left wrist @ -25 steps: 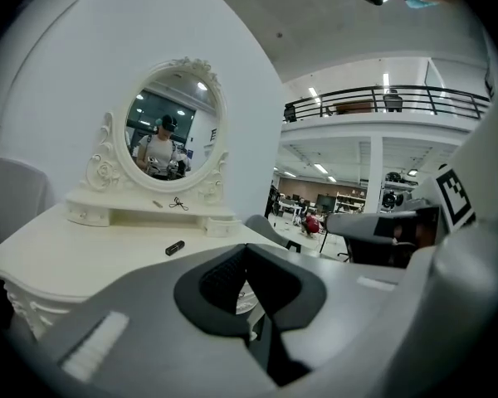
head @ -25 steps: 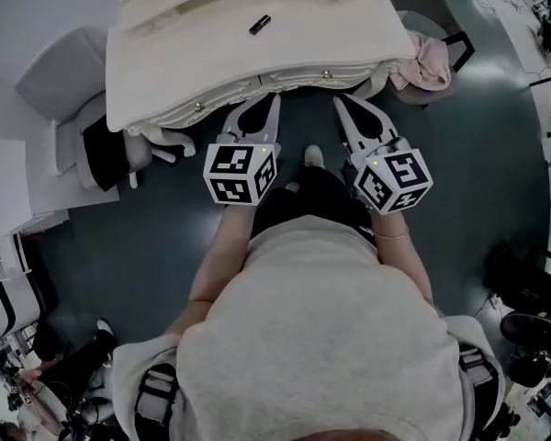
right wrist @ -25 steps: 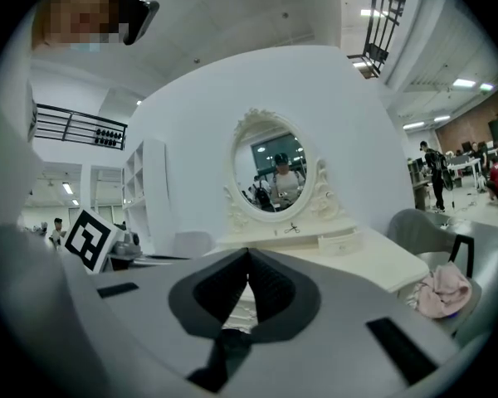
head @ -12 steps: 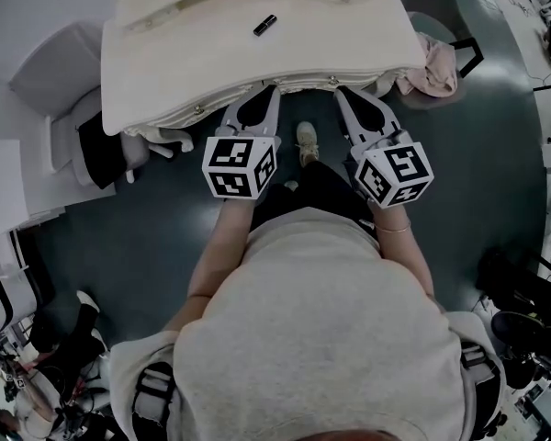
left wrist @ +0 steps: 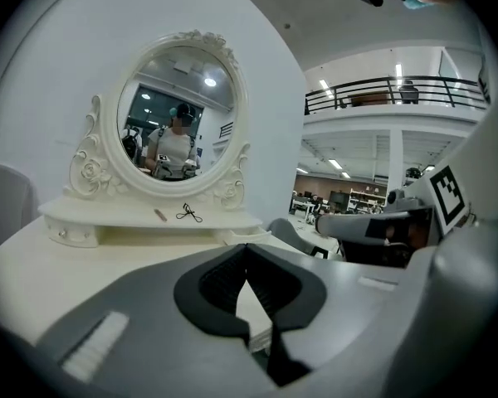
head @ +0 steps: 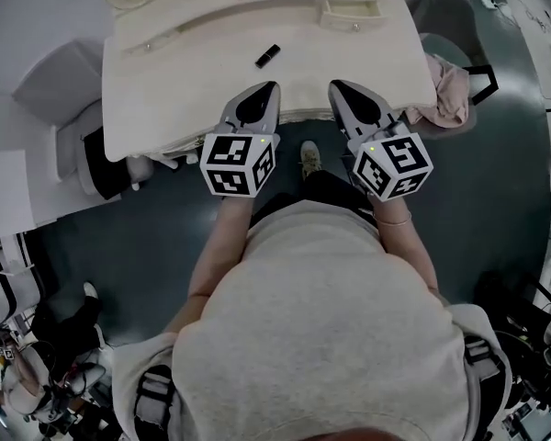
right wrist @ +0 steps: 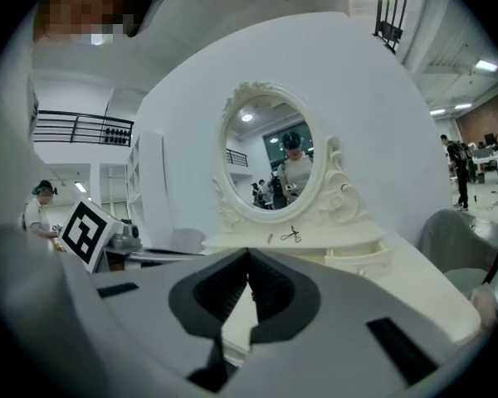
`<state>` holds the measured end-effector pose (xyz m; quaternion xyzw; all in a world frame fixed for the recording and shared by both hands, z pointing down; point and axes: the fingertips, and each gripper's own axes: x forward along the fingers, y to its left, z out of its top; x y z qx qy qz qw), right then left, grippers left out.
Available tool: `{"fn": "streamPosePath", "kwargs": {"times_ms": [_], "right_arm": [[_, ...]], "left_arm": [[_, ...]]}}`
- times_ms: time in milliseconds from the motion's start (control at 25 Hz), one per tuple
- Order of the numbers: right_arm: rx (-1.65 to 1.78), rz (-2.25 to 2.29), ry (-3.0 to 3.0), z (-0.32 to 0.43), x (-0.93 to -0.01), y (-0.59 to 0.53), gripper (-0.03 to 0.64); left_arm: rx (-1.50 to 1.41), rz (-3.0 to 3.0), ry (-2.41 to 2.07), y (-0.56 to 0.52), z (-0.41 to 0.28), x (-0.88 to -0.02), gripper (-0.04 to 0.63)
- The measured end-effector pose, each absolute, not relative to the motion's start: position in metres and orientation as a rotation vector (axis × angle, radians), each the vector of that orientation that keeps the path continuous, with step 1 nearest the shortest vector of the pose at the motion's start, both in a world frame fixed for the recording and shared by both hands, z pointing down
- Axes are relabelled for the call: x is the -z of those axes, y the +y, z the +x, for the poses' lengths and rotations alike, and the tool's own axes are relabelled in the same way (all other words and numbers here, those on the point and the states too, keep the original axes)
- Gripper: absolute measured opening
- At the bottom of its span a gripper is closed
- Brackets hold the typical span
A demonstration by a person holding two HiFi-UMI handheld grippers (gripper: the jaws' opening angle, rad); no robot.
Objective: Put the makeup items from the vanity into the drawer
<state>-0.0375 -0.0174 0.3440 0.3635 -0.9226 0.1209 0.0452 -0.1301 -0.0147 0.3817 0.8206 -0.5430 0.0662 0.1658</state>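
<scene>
Jaws first: the left gripper [left wrist: 246,249] has its jaws shut tip to tip with nothing in them. Only the pale vanity top [head: 165,81] shows through the little gap behind the tips. It hangs over the front edge of the vanity and points across it. Straight ahead of those jaws, near but not touching, a small black tube [head: 267,56] lies flat on the top; it looks like a lipstick. Further ahead there's a raised shelf [left wrist: 133,220] under the oval mirror [left wrist: 176,110]. On it are a thin stick [left wrist: 160,215] and, just right of that, what looks like an eyelash curler [left wrist: 189,214]. The right gripper [right wrist: 248,251] sits near the left one, also over the front edge, and its jaws are closed on nothing too. Ahead of the right jaws and a bit to their right is a small drawer [head: 352,14] with a round knob, built into the end of the shelf. Well off to the right of both sets of jaws, past the vanity's corner, stands a grey chair [head: 441,12] with a pinkish cloth [head: 450,88] draped on it.
</scene>
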Motion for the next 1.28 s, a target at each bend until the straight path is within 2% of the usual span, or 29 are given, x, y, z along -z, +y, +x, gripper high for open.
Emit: {"fn": "streamPosePath", "kwargs": {"times_ms": [560,1280], "right_arm": [[-0.367,0.848,-2.897,-0.055,-0.346,-0.139,0.008],[-0.508,0.861,-2.844,-0.056,-0.373,-0.174,0.008]], "left_arm": [[-0.182,2.223,-1.716,-0.132,-0.136,-0.378,0.009],[-0.263,2.133,-1.750,-0.153,-0.160,-0.399,0.010]]}}
